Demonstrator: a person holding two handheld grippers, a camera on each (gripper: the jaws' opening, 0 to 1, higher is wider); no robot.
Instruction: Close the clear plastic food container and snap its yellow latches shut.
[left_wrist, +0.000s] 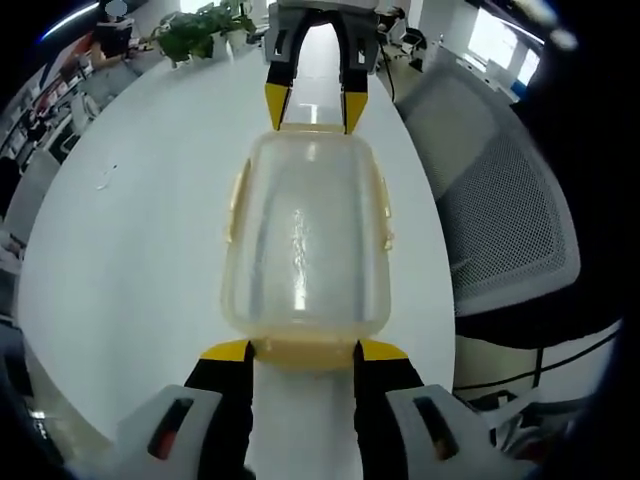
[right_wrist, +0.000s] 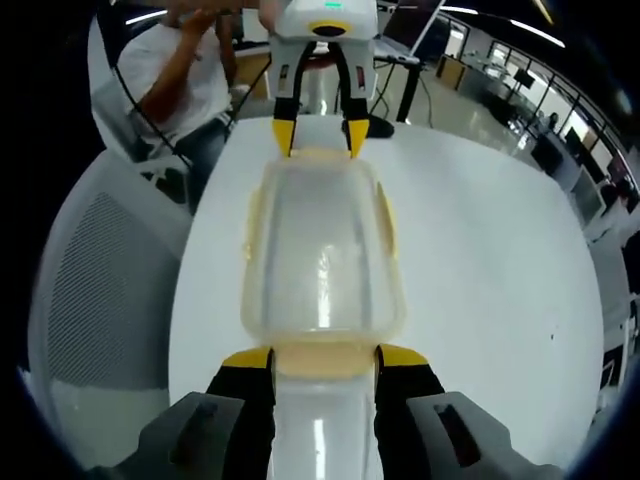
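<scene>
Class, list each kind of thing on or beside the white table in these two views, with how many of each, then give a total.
Clear food container: 1
Handheld tools: 2, left and right
Mesh office chair: 1
Potted plant: 1
White table: 1
Total: 6

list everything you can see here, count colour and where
food container: 1, clear with lid on, centre of table between the two grippers
latches: yellow, along container's edges; exact count unclear
table: 1, white, under container
mesh chair: 1, grey, beside table
plant: 1, green, far end of table
person: 1, white top, seated beyond table
left gripper: 1, black with yellow tips, at one short end
right gripper: 1, same colours, at opposite end
</scene>
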